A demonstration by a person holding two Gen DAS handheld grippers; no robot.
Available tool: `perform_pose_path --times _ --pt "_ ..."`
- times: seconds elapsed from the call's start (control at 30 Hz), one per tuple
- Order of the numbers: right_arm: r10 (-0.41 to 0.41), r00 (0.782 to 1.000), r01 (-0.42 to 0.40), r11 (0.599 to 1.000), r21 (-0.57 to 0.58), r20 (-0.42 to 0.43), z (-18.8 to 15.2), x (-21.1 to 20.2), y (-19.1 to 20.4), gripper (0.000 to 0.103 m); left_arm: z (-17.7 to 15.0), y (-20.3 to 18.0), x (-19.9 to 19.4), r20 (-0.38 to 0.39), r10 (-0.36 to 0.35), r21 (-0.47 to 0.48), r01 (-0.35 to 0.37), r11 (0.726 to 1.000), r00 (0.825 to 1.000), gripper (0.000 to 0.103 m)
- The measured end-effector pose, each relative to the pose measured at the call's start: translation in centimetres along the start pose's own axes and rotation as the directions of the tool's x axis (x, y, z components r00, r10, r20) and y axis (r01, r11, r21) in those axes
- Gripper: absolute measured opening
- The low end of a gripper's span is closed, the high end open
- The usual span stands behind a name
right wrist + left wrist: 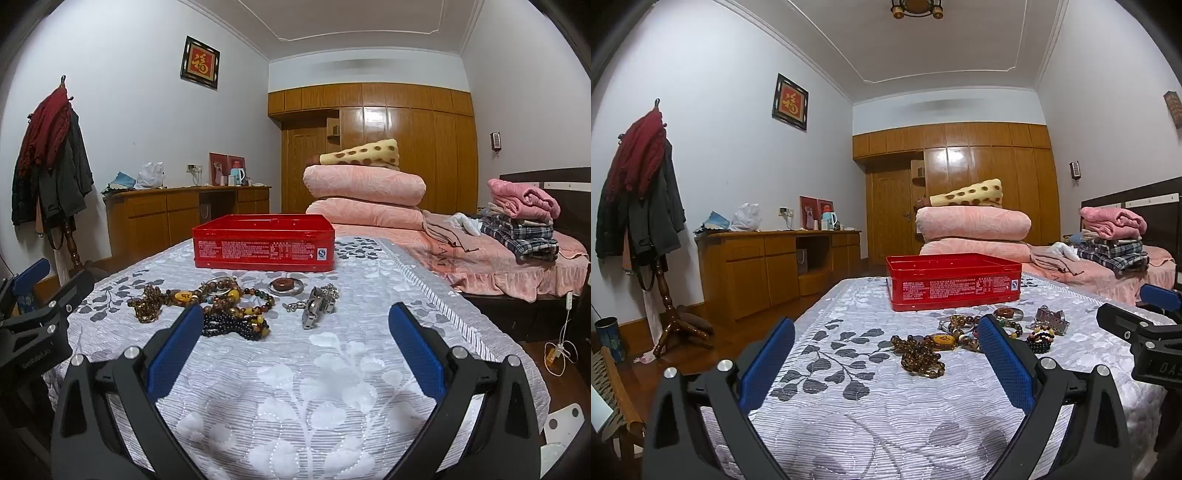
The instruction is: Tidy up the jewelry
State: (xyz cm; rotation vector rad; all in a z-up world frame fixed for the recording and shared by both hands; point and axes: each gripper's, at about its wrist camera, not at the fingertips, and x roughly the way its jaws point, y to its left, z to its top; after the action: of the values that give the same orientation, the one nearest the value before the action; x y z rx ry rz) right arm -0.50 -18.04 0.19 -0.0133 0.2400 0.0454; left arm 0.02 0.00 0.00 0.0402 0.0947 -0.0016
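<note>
An open red tin box (955, 282) (264, 242) stands on a leaf-patterned quilt. In front of it lies a pile of jewelry: brown bead strands (921, 356) (151, 301), a yellow pendant (942, 339) (183, 296), black bead bracelets (1039, 339) (236, 326), a ring-shaped pendant (1008, 314) (285, 286) and a metal watch (1052, 319) (317, 306). My left gripper (886, 338) is open, low over the quilt, just short of the beads. My right gripper (295, 321) is open, just short of the watch and black beads. Both are empty.
The quilt (314, 387) covers a raised surface whose edges drop off left and right. Folded pink blankets (365, 192) and clothes (521, 221) lie on a bed behind. A wooden sideboard (775, 262) and coat rack (646, 221) stand on the left.
</note>
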Motion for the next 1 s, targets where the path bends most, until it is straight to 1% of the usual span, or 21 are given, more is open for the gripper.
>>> perform_pose_path --times 1.0 --pt "0.001 1.0 -0.001 1.0 0.004 -0.003 0.04 -0.14 -0.12 0.097 -0.01 0.28 0.22 -0.003 0.001 -0.005 -0.001 1.0 1.0 0.097"
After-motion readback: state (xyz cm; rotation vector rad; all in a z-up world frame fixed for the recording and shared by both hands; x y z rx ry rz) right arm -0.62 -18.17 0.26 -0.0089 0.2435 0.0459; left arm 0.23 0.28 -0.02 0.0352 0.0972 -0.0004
